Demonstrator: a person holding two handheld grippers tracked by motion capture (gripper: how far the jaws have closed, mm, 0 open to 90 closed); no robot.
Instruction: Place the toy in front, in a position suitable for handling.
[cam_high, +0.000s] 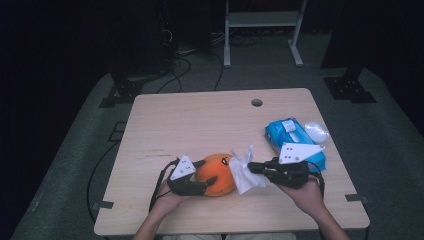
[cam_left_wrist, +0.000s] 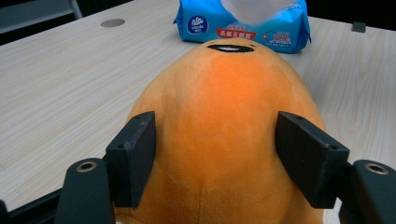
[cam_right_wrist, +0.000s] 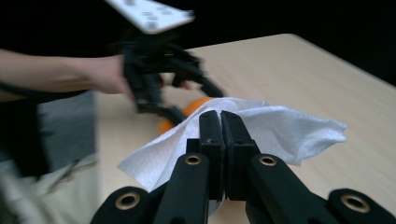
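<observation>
The orange plush toy (cam_high: 216, 173) was clamped at the table's near edge by the left gripper (cam_high: 207, 183), a white wet wipe (cam_high: 244, 172) pinched in the right gripper (cam_high: 253, 167) beside it — wiping was judged next — needing the wipe laid against the plush.

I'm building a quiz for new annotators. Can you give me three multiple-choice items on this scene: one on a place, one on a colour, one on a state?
1. Where does the blue wipes pack lie on the table?
A. near its right edge
B. near its left edge
C. by the round hole

2. What colour is the plush toy?
A. green
B. orange
C. purple

3. What is the right claw doing?
A. standing open over the table
B. pinching a white tissue
C. gripping the plush toy

Answers: 1 A, the high view shows the pack at the right side. 2 B, its fabric is orange in the left gripper view. 3 B, the jaws are closed with the tissue draped between them.
</observation>
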